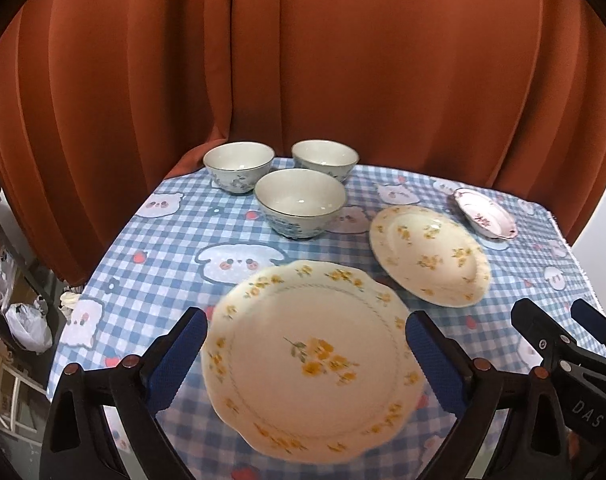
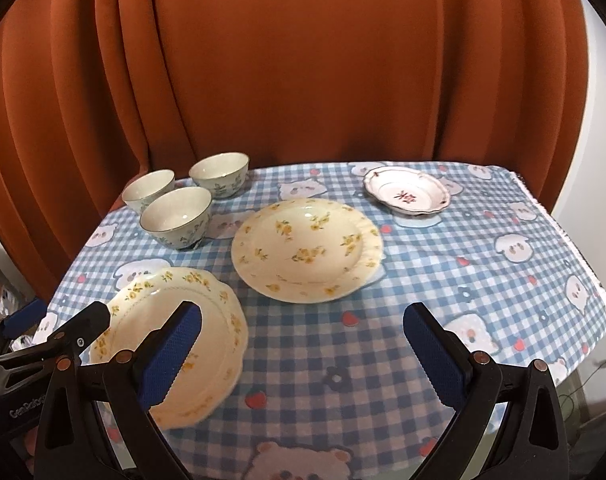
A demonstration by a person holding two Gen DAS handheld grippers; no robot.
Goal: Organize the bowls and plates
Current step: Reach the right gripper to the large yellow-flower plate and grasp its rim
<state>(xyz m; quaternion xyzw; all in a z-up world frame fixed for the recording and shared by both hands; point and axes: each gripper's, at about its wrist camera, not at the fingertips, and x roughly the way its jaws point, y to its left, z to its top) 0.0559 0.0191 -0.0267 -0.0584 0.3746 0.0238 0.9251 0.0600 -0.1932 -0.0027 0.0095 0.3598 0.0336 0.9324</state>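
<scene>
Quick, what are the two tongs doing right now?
Left tongs: open, straddling the scalloped plate, not gripping it.
Right tongs: open, holding nothing, above the tablecloth.

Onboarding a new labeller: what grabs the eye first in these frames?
The big scalloped plate with yellow flowers, nearest the cameras, framed by the open left gripper. Beyond it a second yellow-flowered plate lies mid-table, with three bowls clustered at the far left and a small pink-patterned dish at the far right. The right gripper is open over bare checked tablecloth.
</scene>
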